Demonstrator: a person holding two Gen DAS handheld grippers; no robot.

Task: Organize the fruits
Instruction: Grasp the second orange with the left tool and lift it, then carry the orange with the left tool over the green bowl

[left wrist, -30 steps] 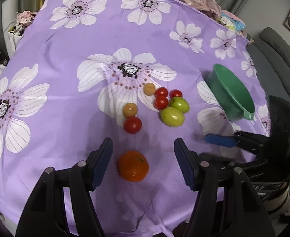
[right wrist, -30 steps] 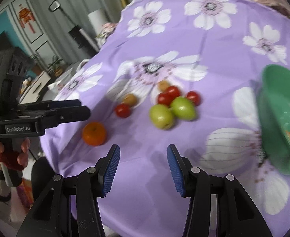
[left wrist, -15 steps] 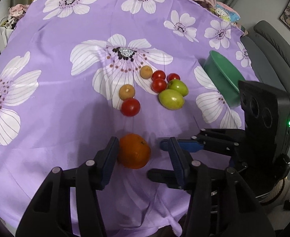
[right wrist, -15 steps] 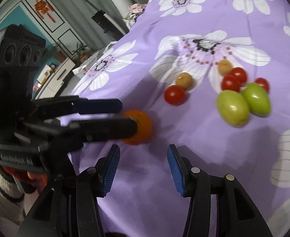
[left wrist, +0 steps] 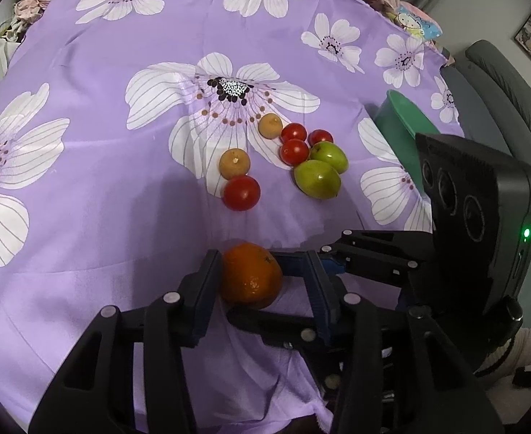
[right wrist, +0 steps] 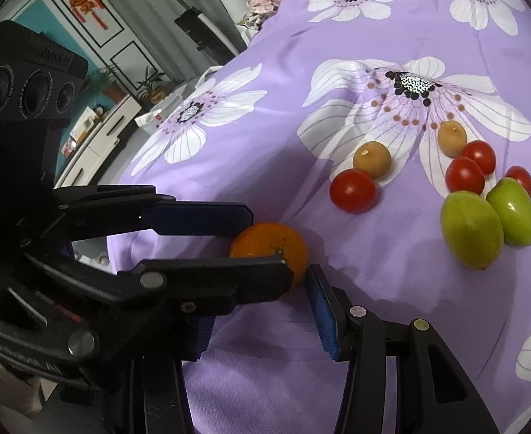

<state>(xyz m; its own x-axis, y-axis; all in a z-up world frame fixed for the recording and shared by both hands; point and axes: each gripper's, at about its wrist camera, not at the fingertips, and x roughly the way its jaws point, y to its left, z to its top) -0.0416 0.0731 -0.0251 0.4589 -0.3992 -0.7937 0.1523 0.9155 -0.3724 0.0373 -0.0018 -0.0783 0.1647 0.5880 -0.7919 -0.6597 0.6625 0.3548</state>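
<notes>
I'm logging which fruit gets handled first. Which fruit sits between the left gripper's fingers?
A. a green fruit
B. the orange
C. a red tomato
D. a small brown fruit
B: the orange lies between the left gripper fingers, whose jaws have just been closing around it.

A home living room: grey sofa [left wrist: 497,68], flowered tablecloth [left wrist: 84,217], white sideboard [right wrist: 99,133] with potted plants [right wrist: 149,85].

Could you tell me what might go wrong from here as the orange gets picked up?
The left gripper has just been closing around the orange, while the right gripper crowds it, so their fingers could collide. The round orange might also slip out and roll towards the nearest tomato.
</notes>
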